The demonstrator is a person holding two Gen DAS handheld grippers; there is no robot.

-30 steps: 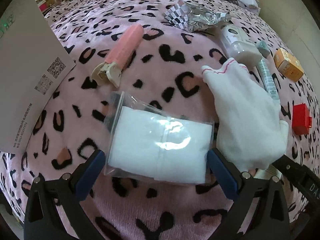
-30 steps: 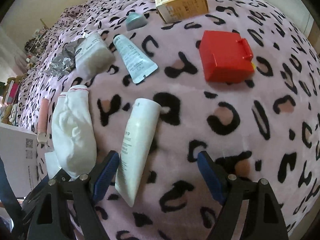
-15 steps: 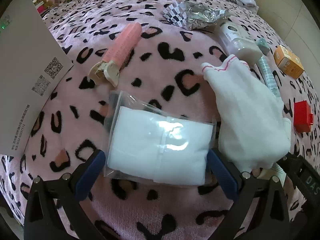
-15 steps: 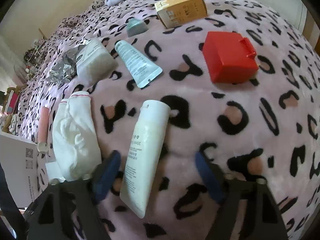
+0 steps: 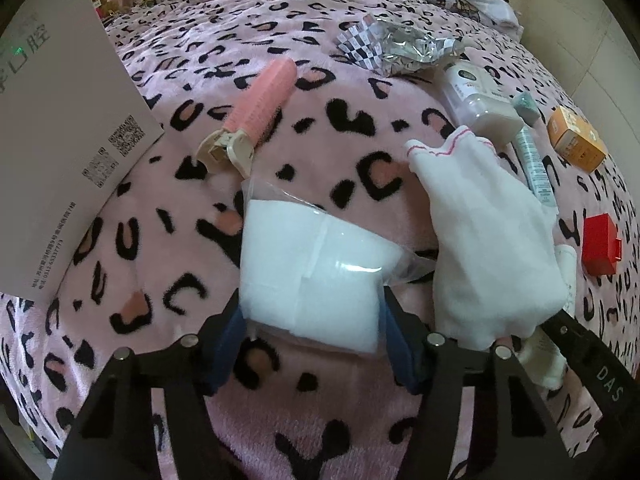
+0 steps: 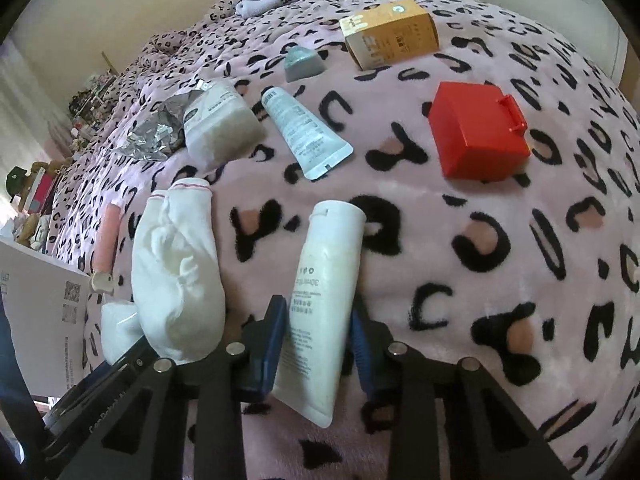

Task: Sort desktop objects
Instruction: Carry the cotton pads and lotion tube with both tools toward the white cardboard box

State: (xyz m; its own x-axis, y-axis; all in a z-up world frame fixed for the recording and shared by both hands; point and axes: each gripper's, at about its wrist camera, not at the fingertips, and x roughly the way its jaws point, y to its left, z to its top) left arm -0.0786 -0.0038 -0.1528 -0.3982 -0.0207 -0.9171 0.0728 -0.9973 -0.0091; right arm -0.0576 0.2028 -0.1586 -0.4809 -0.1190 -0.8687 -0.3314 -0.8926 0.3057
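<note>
My left gripper (image 5: pixel 310 330) is shut on a clear plastic bag of white pads (image 5: pixel 316 268), squeezing its near end on the pink leopard blanket. My right gripper (image 6: pixel 318 330) is shut on a white tube (image 6: pixel 326 300), whose cap points away. A white sock bundle (image 5: pixel 484 244) lies between the two; it also shows in the right wrist view (image 6: pixel 176 276). A pink hair roller clip (image 5: pixel 256 112) lies beyond the bag.
A white box (image 5: pixel 60 140) with QR codes stands at the left. Beyond lie a silver foil pack (image 5: pixel 400 46), a white jar (image 6: pixel 218 126), a pale blue tube (image 6: pixel 306 134), a grey cap (image 6: pixel 304 64), an orange carton (image 6: pixel 390 34) and a red box (image 6: pixel 478 136).
Both grippers have closed: the left onto the bag of pads, the right onto the white tube. Both moved forward a little around their objects.
</note>
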